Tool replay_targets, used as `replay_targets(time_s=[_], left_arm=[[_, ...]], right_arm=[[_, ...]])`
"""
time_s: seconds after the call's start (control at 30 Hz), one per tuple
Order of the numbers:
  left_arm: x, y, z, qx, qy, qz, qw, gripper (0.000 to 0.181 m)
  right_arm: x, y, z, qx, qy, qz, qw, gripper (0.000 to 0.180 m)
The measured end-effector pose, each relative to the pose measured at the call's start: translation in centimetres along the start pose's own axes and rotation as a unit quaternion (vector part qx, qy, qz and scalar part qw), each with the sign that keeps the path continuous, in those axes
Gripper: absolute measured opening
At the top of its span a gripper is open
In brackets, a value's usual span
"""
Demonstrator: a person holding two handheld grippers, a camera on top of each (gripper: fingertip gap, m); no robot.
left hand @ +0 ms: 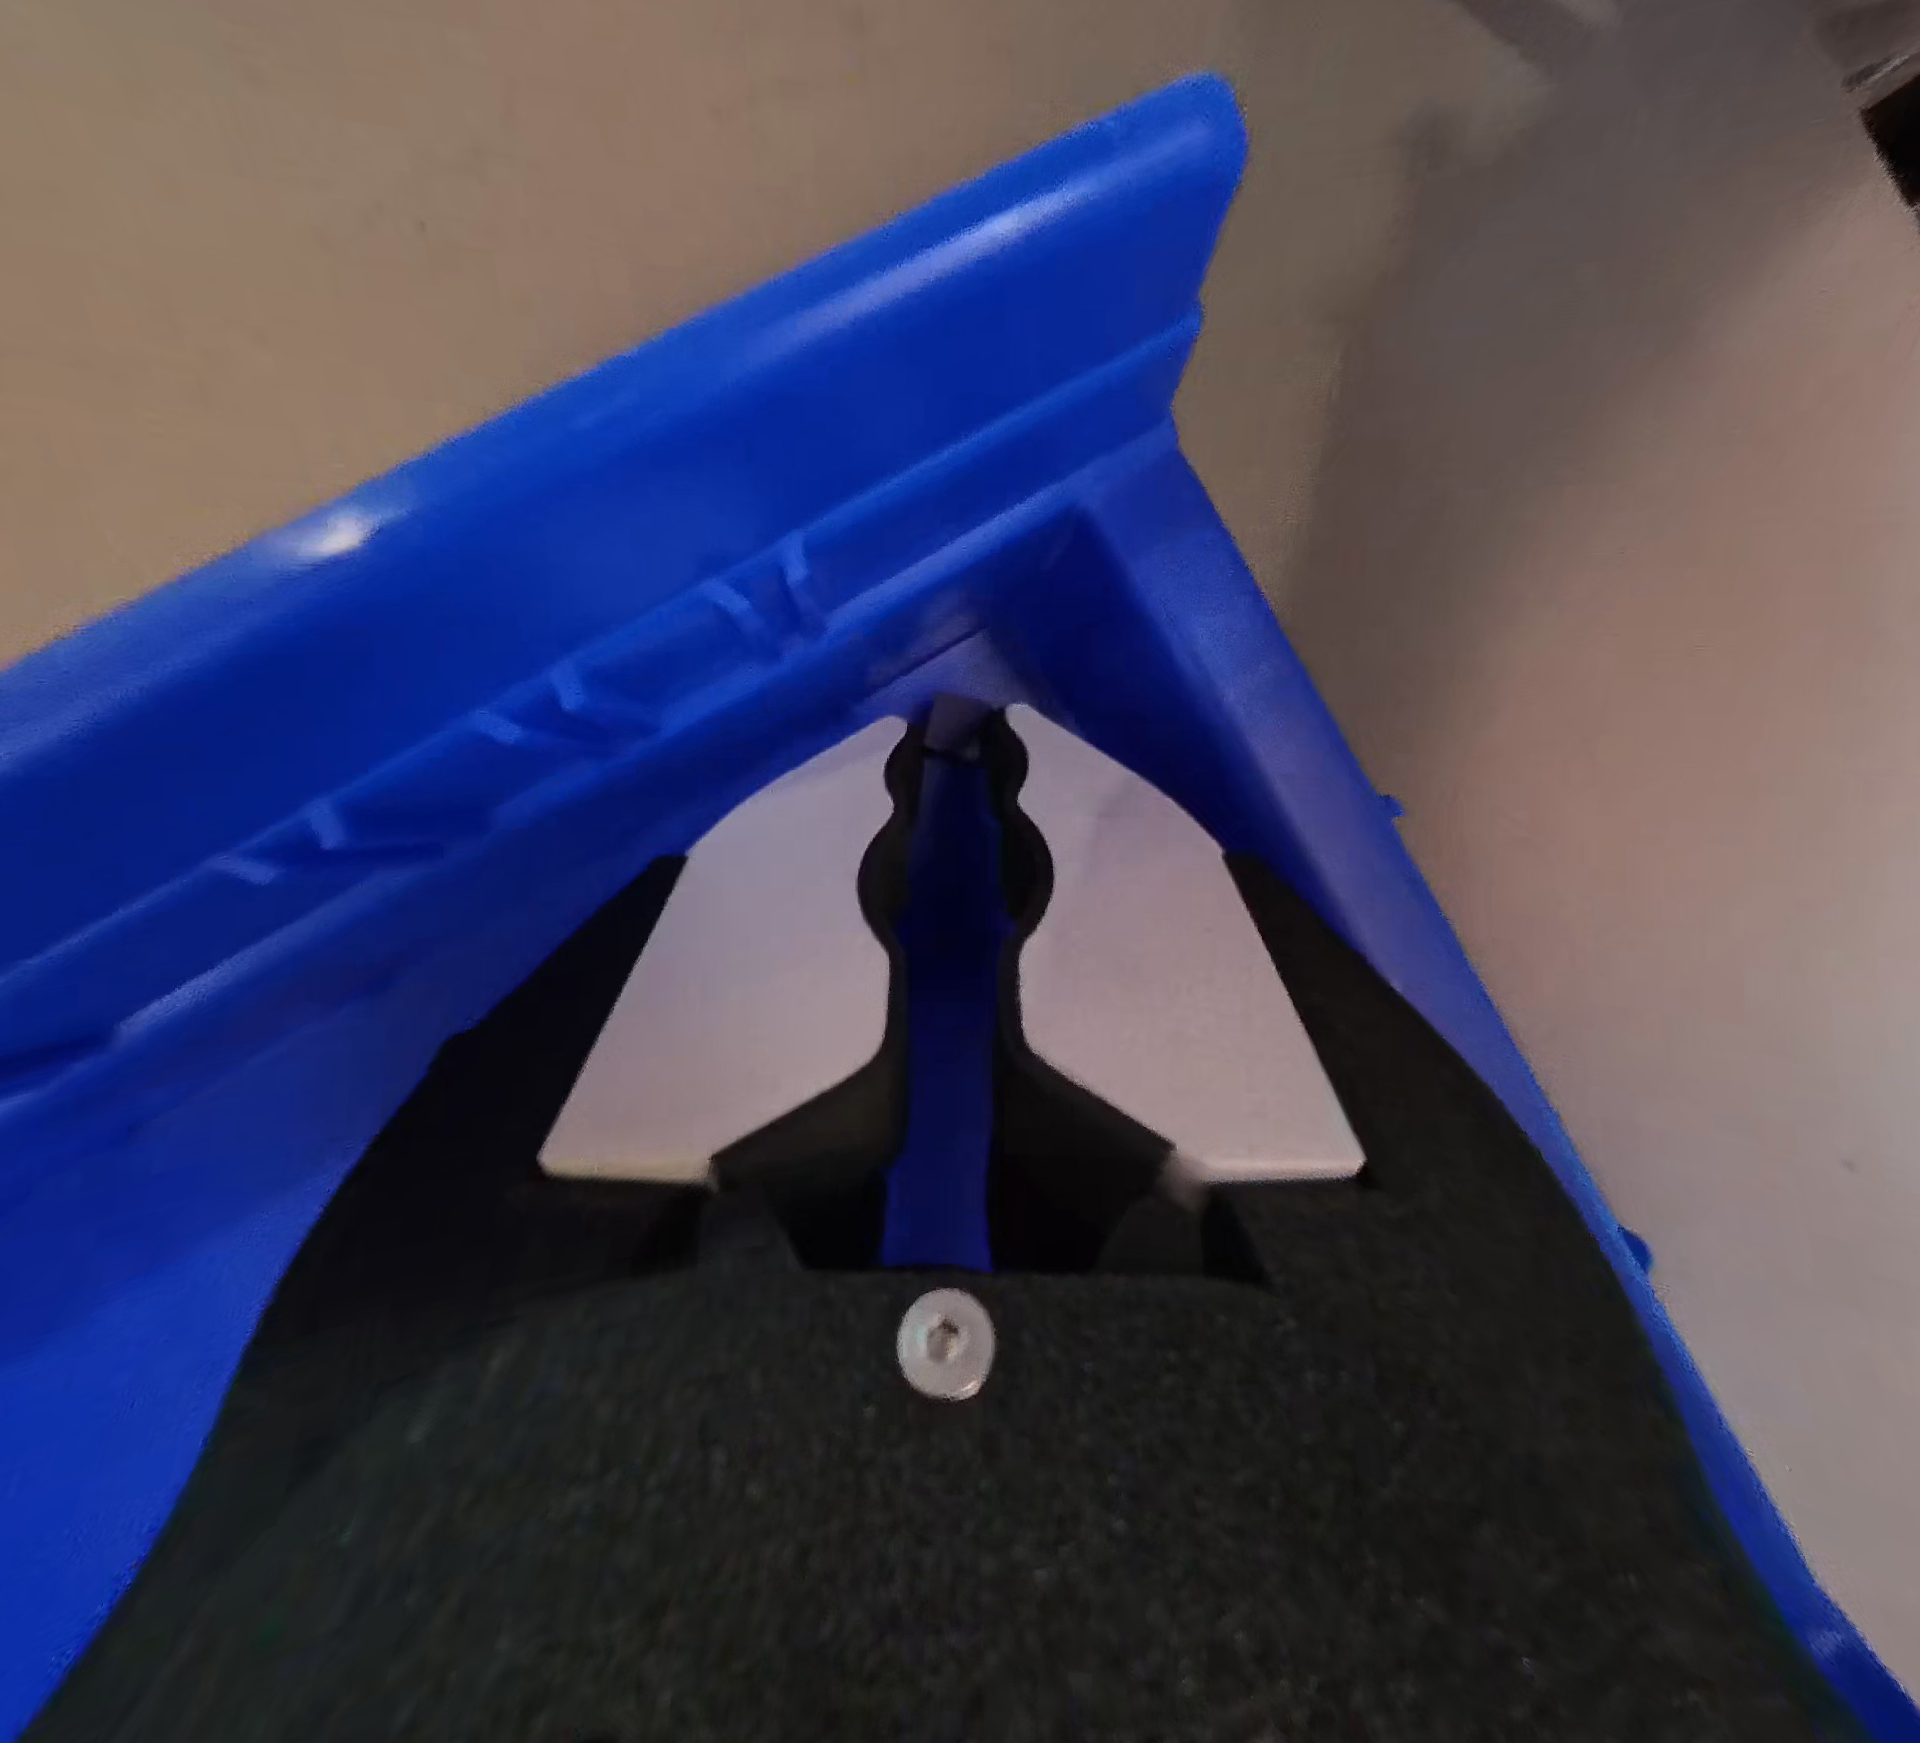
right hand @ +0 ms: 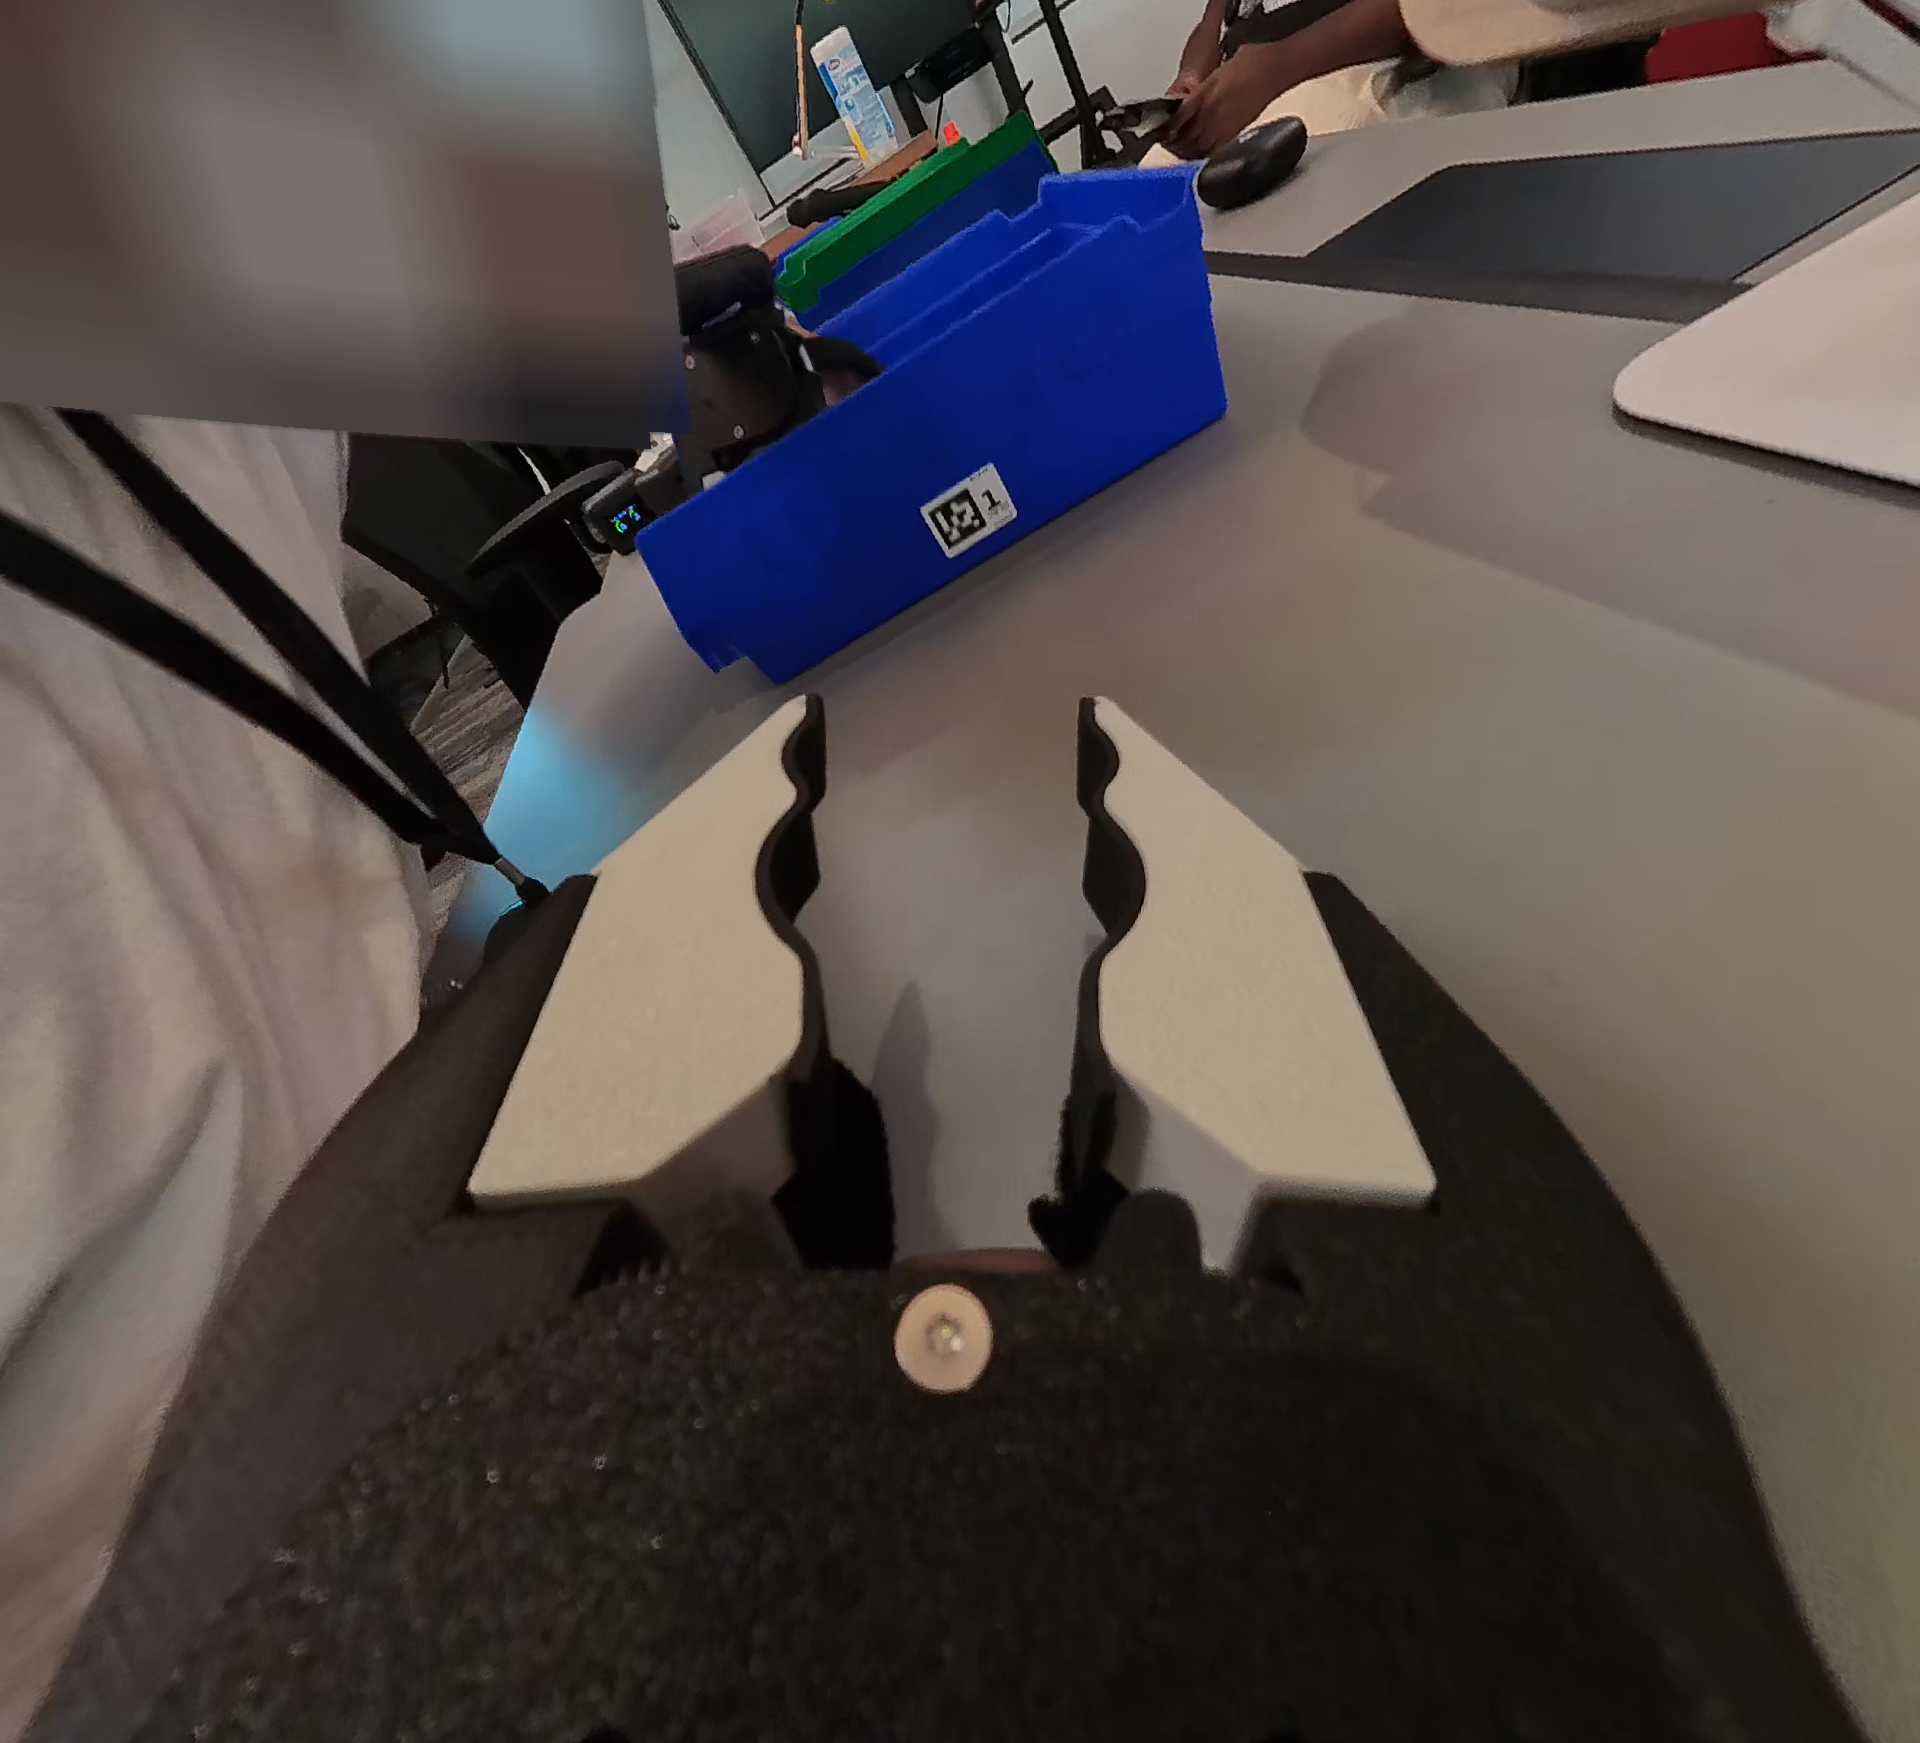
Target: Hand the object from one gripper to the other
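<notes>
In the left wrist view, my left gripper [left hand: 954, 748] reaches down into a corner of the blue bin [left hand: 644, 488]. Its black fingers [left hand: 883, 872] are closed on a slim blue object [left hand: 940, 1018] that runs along the gap, with a small whitish end at the tips. In the right wrist view, the same blue bin [right hand: 935, 405] stands on the grey table [right hand: 1455, 758], and the left gripper [right hand: 748, 363] shows as a dark shape at its left end. My right gripper [right hand: 948, 717] is open and empty, low over the table in front of the bin.
A green bin [right hand: 914, 207] stands behind the blue one. A black rounded object [right hand: 1252, 161] and a pale flat pad [right hand: 1787, 374] lie on the table to the right. A person in white [right hand: 156, 862] is close on the left. Another person [right hand: 1278, 31] stands at the back. There is about 30 cm between the tips of the two grippers.
</notes>
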State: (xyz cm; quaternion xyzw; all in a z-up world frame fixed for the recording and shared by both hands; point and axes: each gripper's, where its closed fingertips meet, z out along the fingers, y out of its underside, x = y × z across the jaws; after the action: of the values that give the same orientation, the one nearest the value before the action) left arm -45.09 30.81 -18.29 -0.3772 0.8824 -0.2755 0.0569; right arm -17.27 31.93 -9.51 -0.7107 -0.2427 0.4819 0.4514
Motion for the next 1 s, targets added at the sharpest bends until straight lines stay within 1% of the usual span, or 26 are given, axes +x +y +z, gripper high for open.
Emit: replay_targets(time_s=[0.13,0.23,0.37,0.43,0.47,0.6,0.67,0.73,0.77,0.87,0.93,1.0], left_arm=[[-1.8,1.5,-2.3,-0.071,-0.081,-0.037,0.993,0.012],[-3.4,2.1,-5.0,-0.120,-0.166,-0.066,0.977,0.012],[-6.0,2.1,-8.6,-0.199,-0.292,-0.080,0.932,0.011],[-7.8,1.0,-10.2,-0.221,-0.360,-0.079,0.903,0.011],[-8.6,0.1,-10.9,-0.217,-0.390,-0.085,0.891,0.011],[-11.3,-5.4,-12.8,-0.157,-0.498,-0.108,0.846,0.011],[-11.8,-9.2,-12.9,-0.100,-0.527,-0.104,0.837,0.011],[-11.6,-13.5,-12.4,-0.033,-0.533,-0.092,0.840,0.011],[-11.2,-15.8,-12.2,0.004,-0.536,-0.081,0.840,0.011],[-9.3,-23.0,-11.1,0.160,-0.521,-0.045,0.837,0.011],[-8.1,-26.0,-9.8,0.233,-0.502,-0.042,0.832,0.011],[-7.1,-27.9,-8.3,0.279,-0.492,-0.029,0.824,0.011]], right_arm=[[-0.5,-0.9,0.6,-0.002,-0.012,-0.007,1.000,0.048],[-2.6,-1.1,1.4,-0.014,-0.062,-0.035,0.997,0.049],[-3.8,-0.7,2.5,-0.033,-0.089,-0.038,0.995,0.049],[-4.4,-0.2,2.8,-0.033,-0.097,-0.030,0.994,0.049],[-4.6,0.3,2.9,-0.033,-0.100,-0.026,0.994,0.049],[-5.8,2.0,2.6,-0.042,-0.109,0.003,0.993,0.049],[-6.7,1.7,2.7,-0.040,-0.117,0.000,0.992,0.049],[-7.4,1.3,2.9,-0.028,-0.133,-0.003,0.991,0.048],[-7.8,1.3,2.9,-0.024,-0.149,0.011,0.988,0.048],[-10.2,-0.2,2.3,0.006,-0.241,0.091,0.966,0.048],[-11.3,-2.1,1.3,0.043,-0.295,0.149,0.943,0.048],[-11.8,-3.4,0.4,0.069,-0.332,0.186,0.922,0.047]])
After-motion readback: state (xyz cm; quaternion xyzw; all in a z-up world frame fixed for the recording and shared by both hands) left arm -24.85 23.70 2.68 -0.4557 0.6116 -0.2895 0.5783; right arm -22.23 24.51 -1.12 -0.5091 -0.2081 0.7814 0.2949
